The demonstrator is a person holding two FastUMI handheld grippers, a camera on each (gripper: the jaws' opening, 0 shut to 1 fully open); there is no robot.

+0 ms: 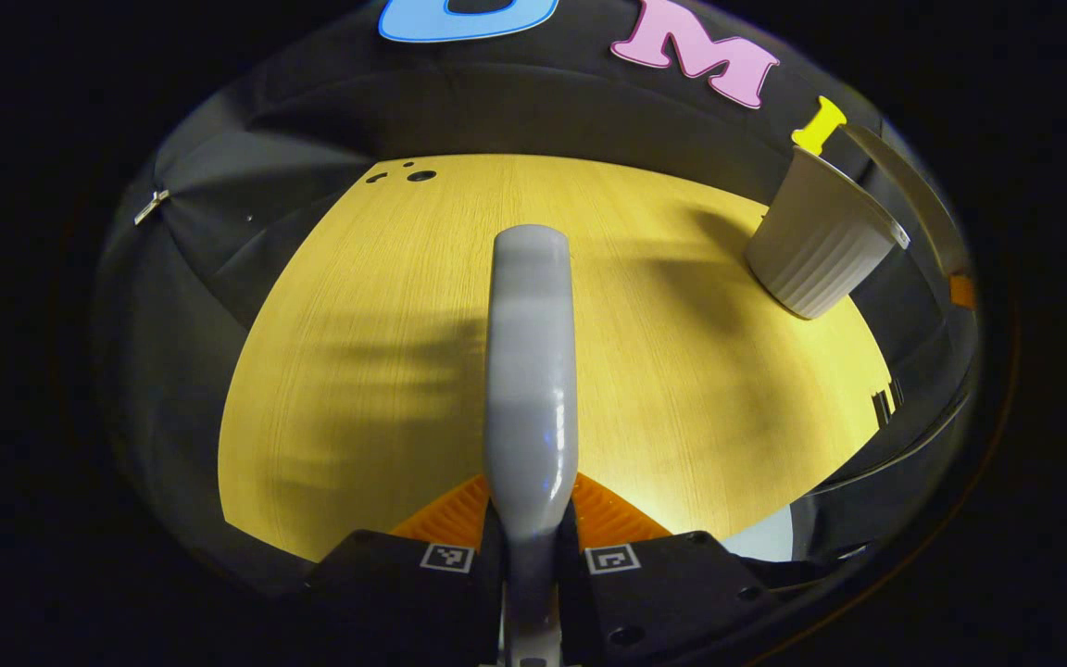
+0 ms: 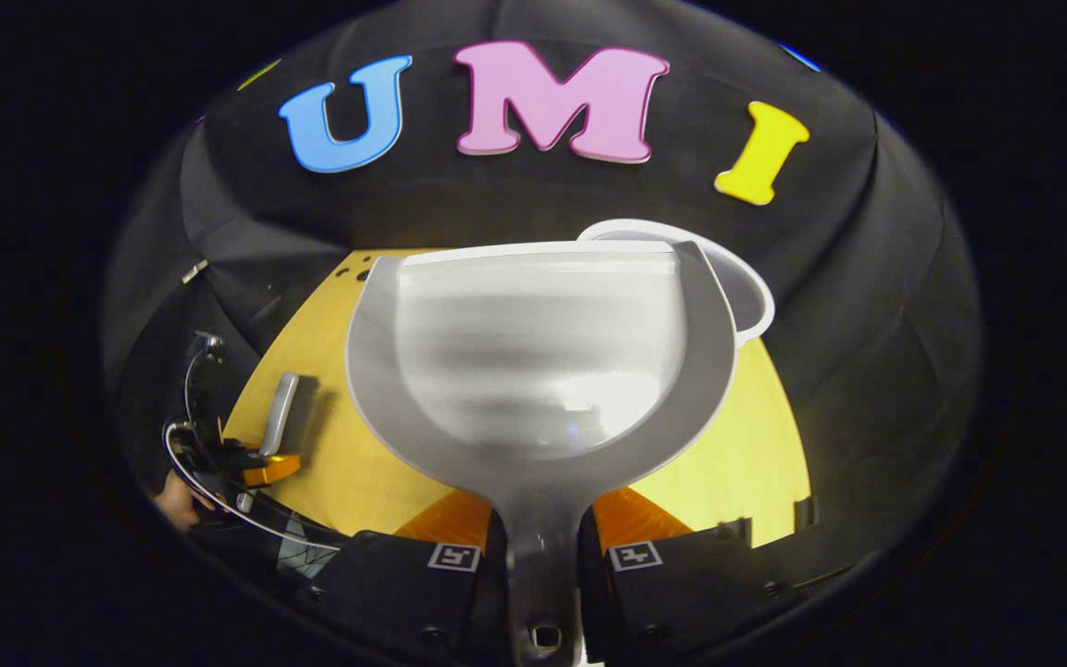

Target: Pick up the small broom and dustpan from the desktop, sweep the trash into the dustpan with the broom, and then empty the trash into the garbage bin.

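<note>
My left gripper [image 1: 531, 505] is shut on the small grey broom [image 1: 531, 371], which points forward over the wooden tabletop [image 1: 357, 371]. My right gripper [image 2: 541, 519] is shut on the handle of the grey dustpan [image 2: 543, 361]. The pan is held up in front of me, and its inner surface looks bare and shiny. Its front lip overlaps the rim of the white garbage bin [image 2: 751, 292] behind it. In the left gripper view the ribbed white bin [image 1: 821, 245] stands at the table's far right, with the dustpan's grey edge [image 1: 913, 195] arcing over it. The left gripper [image 2: 265, 468] and broom [image 2: 279, 412] appear low on the left.
The yellow wooden tabletop [image 2: 746, 445] is ringed by the booth's black cloth wall. A few small dark holes [image 1: 420, 175] mark the table's far left corner. A hand [image 2: 172, 500] holds the left gripper at the lower left of the right gripper view.
</note>
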